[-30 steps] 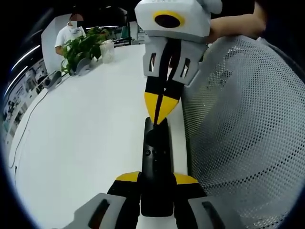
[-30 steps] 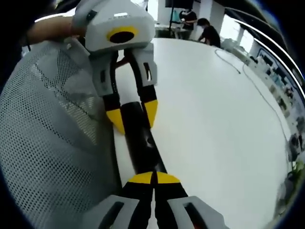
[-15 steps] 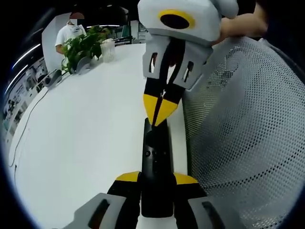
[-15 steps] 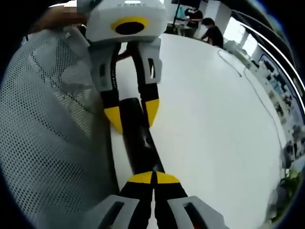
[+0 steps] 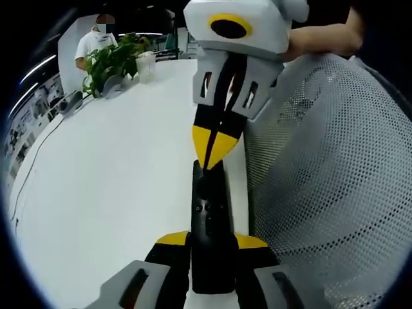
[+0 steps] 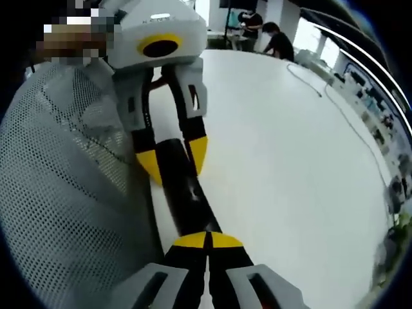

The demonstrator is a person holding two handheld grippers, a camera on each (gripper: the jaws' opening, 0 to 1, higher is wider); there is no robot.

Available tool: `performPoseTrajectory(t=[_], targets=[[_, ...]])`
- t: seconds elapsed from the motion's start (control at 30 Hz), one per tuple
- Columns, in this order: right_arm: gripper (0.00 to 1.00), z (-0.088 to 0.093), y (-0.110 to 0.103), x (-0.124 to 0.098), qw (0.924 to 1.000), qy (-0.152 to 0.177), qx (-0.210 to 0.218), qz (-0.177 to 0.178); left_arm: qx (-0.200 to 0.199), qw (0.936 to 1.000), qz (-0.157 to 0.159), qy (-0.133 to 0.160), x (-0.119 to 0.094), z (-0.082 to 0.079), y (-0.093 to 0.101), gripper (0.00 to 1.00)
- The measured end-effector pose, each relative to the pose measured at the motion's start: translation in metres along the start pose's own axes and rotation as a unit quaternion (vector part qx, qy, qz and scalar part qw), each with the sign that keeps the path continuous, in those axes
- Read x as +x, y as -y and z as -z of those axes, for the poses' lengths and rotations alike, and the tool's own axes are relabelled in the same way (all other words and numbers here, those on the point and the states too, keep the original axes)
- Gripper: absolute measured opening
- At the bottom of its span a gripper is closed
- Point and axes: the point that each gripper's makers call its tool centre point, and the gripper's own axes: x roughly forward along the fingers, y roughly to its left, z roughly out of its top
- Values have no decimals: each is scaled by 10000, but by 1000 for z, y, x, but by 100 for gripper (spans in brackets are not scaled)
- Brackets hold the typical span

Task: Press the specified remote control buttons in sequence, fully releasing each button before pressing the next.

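Observation:
A long black remote lies along the white table's edge, and my left gripper is shut on its near end with a yellow tip on each side. My right gripper comes in from the top, shut, its joined yellow tips resting on the remote's far end near the round buttons. In the right gripper view my right gripper is shut, with its tips over the remote. Beyond it, my left gripper clamps the other end.
A grey mesh chair back stands tight against the table edge beside the remote. The white table stretches away to a potted plant and a seated person. A thin cable crosses the far side, and two people stand beyond it.
Both views have shifted slightly with the hands. The right gripper's shut tips stay at the remote's far end, and the left keeps its hold.

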Motion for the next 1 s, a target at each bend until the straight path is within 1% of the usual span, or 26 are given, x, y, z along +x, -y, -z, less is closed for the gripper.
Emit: performPoseTrajectory(t=[0.03,0.1,0.17,0.3,0.37,0.5,0.6,0.73,0.8,0.9,0.97,1.0], targets=[[0,-1,-1,0,10000,26,-36,-23,105,9999,14,-4,0,0,1,25],[0,-6,-8,0,9998,130,-60,-170,92,9999,-32,-26,0,0,0,25],[0,-7,-13,1,9995,133,-127,-259,94,10000,-30,-10,0,0,0,25],[0,-4,-21,4,9985,5,-409,-363,105,9999,-31,-9,0,0,-1,25],[0,-4,-20,3,9980,-14,-519,-351,139,9999,-33,-11,0,0,-1,25],[0,-4,-20,4,9980,1,-525,-356,128,9999,-37,-3,1,-1,-1,25],[0,-4,-20,4,9975,-6,-615,-339,144,9999,-39,5,1,-1,0,25],[0,-4,-20,5,9971,-24,-686,-316,278,9996,-54,-36,2,-1,0,25],[0,-4,-19,5,9975,-38,-630,-305,297,9995,-59,-42,2,-1,0,25],[0,-4,-19,5,9974,-49,-661,-288,305,9995,-64,-43,2,-1,0,25],[0,-4,-19,4,9977,-5,-602,-311,311,9995,-69,-44,2,-1,0,25],[0,-4,-18,3,9981,57,-501,-360,313,9995,-72,-44,2,0,0,25]])
